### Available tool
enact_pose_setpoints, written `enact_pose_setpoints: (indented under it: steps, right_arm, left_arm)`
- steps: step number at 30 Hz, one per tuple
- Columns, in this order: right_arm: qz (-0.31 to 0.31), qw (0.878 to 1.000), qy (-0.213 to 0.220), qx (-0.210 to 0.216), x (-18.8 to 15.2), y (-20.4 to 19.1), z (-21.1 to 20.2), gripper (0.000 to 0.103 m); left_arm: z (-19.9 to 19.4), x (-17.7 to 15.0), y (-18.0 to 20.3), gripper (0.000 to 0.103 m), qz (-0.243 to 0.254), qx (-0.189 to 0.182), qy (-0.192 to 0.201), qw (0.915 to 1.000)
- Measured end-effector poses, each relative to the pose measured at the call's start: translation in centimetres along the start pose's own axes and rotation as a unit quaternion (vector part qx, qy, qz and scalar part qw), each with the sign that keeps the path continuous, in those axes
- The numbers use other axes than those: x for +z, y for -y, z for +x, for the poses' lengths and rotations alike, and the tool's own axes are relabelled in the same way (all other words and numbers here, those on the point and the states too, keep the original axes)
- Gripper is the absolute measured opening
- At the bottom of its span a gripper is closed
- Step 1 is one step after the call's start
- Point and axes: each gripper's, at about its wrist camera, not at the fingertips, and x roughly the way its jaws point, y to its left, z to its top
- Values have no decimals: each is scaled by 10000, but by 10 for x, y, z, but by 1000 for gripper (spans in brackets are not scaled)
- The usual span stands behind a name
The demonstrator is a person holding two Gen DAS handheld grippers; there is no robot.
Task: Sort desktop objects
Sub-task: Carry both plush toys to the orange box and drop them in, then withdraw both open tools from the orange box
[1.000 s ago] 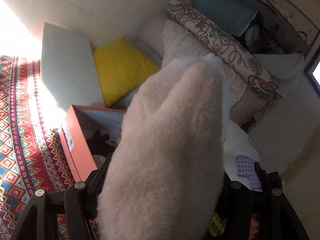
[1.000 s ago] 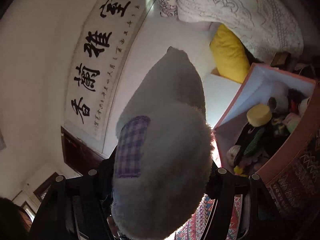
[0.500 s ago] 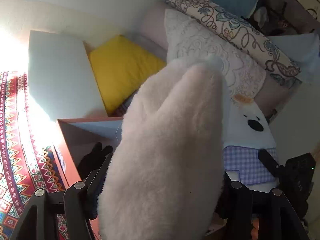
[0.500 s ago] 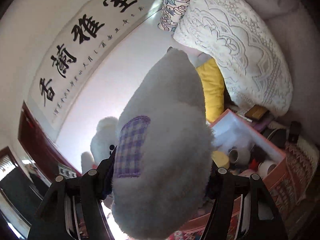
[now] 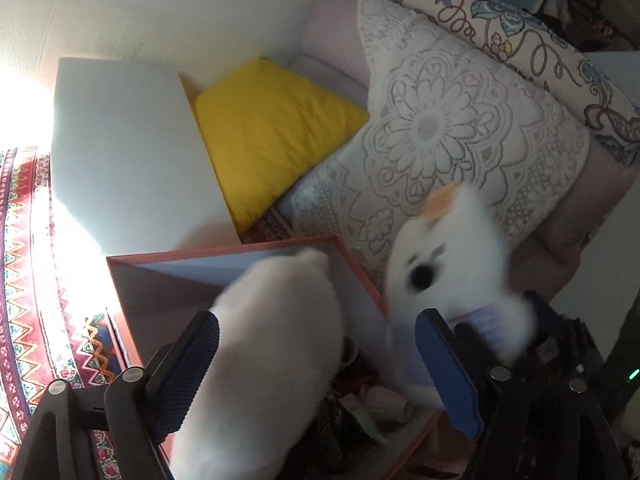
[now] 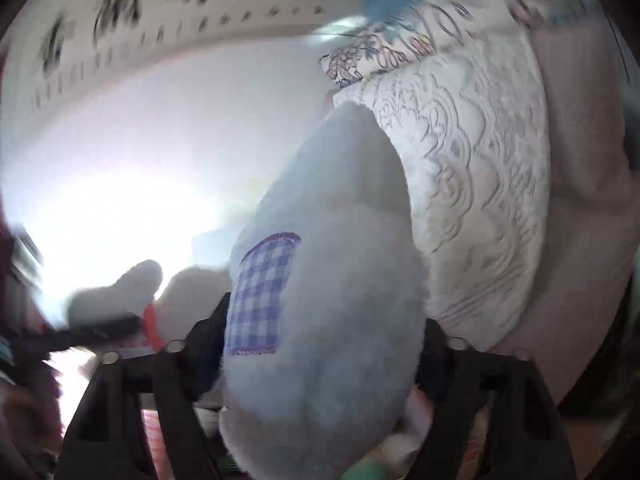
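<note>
Left wrist: tool (image 5: 316,364) opening, plush limb (image 5: 276,344) now slipping free.

White wall (image 5: 160,8) in hard sunlight — yellow cushion (image 5: 264,136), lace pillow (image 5: 440,140), patterned red rug (image 5: 28,280), calligraphy scroll (image 6: 180,0).

Left claw (image 5: 316,364) opening; white plush limb (image 5: 276,344) between pads, over orange box (image 5: 132,292).

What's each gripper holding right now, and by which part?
Both are letting go of the plush bear. The left gripper, jaws opening, has one white limb between them; the right gripper, also opening, has the checked-patch limb.
</note>
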Motion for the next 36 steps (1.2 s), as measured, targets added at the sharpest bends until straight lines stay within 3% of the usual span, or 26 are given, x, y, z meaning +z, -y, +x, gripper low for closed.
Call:
enact_pose_setpoints:
  steps: [1, 2, 4, 5, 8, 12, 18, 25, 32, 36]
  right_arm:
    - [-569, 9977, -146, -324, -9, -17, 10, 101]
    - [-1135, 9910, -292, -646, -17, -34, 21, 102]
    - [-1800, 9805, -319, -718, -36, -58, 22, 102]
    - [-1859, 9808, -301, -512, -42, -63, 17, 102]
    - [-1436, 9890, -325, 137, -45, -61, -1, 103]
    - [-932, 9946, -278, 372, -38, -52, -26, 103]
    - [-569, 9977, -112, 360, -29, -63, -75, 103]
    - [67, 9988, -364, 314, -54, -80, -118, 103]
    - [934, 9915, -903, 106, -96, -108, -155, 103]
    - [961, 9886, -1154, -41, -116, -137, -172, 103]
  left_arm:
    - [-10, 0, -2, 93, -15, 4, 116, 9999]
    - [-20, 1, -5, 97, -33, 36, 260, 9996]
    - [-38, 3, -10, 101, -87, 107, 511, 9986]
    - [-45, 2, -13, 102, -93, 136, 553, 9983]
    - [-63, -3, -19, 102, -57, 306, 674, 9972]
    - [-82, -15, -24, 102, 27, 673, 776, 9947]
    - [-115, -45, -18, 102, 459, 1286, 799, 9874]
    - [-167, -91, -3, 102, 1155, 1979, 851, 9697]
    - [-218, -134, 17, 102, 1600, 2174, 811, 9595]
    - [-237, -154, 21, 102, 1640, 2132, 657, 9609]
